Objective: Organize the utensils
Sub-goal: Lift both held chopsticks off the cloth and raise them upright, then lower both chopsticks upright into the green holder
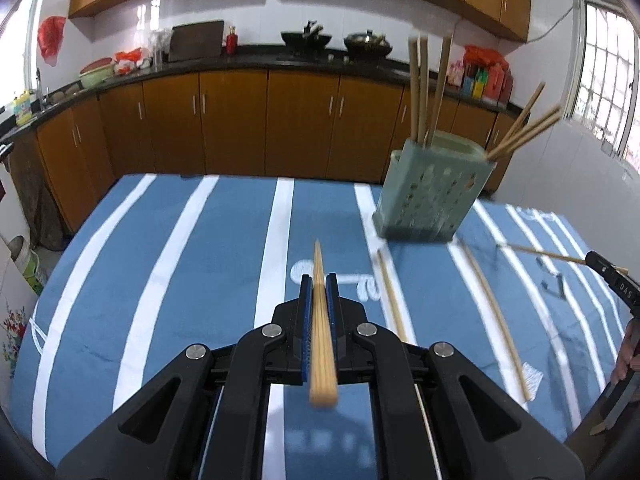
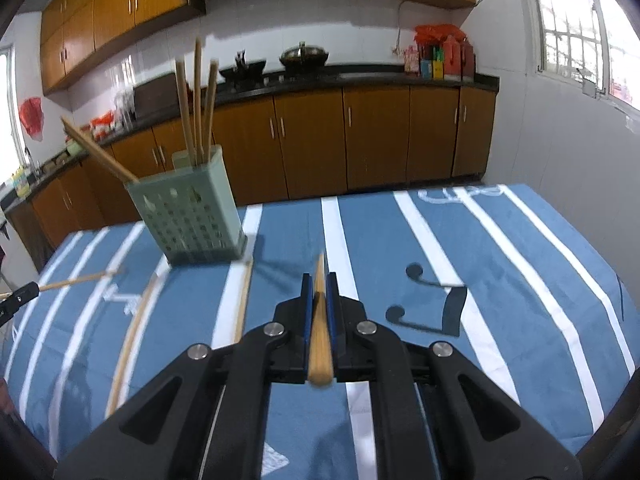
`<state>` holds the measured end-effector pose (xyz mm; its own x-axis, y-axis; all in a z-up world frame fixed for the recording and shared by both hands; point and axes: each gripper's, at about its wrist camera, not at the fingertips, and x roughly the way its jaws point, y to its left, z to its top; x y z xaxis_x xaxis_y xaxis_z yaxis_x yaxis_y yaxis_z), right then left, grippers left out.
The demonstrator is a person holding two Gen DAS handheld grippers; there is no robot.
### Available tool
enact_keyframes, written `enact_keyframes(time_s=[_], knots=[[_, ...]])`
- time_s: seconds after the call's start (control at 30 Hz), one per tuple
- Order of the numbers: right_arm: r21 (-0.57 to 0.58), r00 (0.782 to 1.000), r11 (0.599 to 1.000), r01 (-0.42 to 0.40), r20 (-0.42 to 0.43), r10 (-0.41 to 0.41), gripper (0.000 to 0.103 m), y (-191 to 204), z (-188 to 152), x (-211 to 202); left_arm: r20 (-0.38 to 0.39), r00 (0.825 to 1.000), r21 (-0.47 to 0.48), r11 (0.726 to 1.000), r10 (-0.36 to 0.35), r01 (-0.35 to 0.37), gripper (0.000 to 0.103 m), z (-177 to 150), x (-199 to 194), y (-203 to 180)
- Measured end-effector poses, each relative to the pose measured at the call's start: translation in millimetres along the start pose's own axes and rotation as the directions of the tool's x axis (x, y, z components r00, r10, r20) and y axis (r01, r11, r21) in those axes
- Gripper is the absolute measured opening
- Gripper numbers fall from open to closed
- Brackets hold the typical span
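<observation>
The green holder (image 1: 434, 196) stands toward the far edge of the desk (image 1: 200, 260), its chopsticks (image 1: 420, 88) splaying upward and sideways, so the air above its mouth is crowded. Two loose chopsticks (image 1: 492, 312) lie on the cloth in front of it. The striped cloth to either side lies open.

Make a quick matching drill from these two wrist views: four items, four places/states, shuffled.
Items:
1. left gripper
2. right gripper
3. green holder
4. two loose chopsticks

Places/states:
A. lying flat on the blue striped cloth
B. shut on a chopstick, holder ahead to its right
C. standing on the cloth, chopsticks sticking out of its top
D. shut on a chopstick, holder ahead to its left

Pairs: 1-B, 2-D, 3-C, 4-A
</observation>
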<state>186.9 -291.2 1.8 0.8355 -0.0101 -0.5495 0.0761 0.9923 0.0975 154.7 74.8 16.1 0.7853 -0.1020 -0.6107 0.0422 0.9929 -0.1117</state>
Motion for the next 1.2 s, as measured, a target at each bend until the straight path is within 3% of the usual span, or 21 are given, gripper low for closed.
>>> enact_keyframes(time_s=[0.23,0.5,0.67,0.9,1.07,1.2], knots=[[0.023,0.994,1.0,-0.014,0.109,0.011,0.008,-2,19,-24,0.076,0.997,-0.002,1.0,-0.012,0.012,0.007,17,-18,-3],[0.009,0.991,1.0,-0.024,0.133,0.023,0.008,1,27,-29,0.089,0.996,0.004,1.0,-0.02,0.02,0.007,21,-23,-7],[0.009,0.98,0.992,-0.126,0.155,0.123,0.008,8,50,-47,0.123,0.989,0.033,0.997,-0.076,0.072,0.007,37,-38,-16],[-0.033,0.916,0.952,-0.304,0.265,0.302,0.008,29,99,-94,0.254,0.952,0.12,0.982,-0.173,0.147,0.007,78,-78,-49],[-0.083,0.89,0.952,-0.293,0.341,0.303,0.008,52,126,-102,0.354,0.916,0.105,0.981,-0.19,0.163,0.007,107,-83,-68],[-0.107,0.887,0.955,-0.276,0.354,0.296,0.008,69,142,-88,0.426,0.889,0.053,0.985,-0.169,0.162,0.007,132,-72,-77]])
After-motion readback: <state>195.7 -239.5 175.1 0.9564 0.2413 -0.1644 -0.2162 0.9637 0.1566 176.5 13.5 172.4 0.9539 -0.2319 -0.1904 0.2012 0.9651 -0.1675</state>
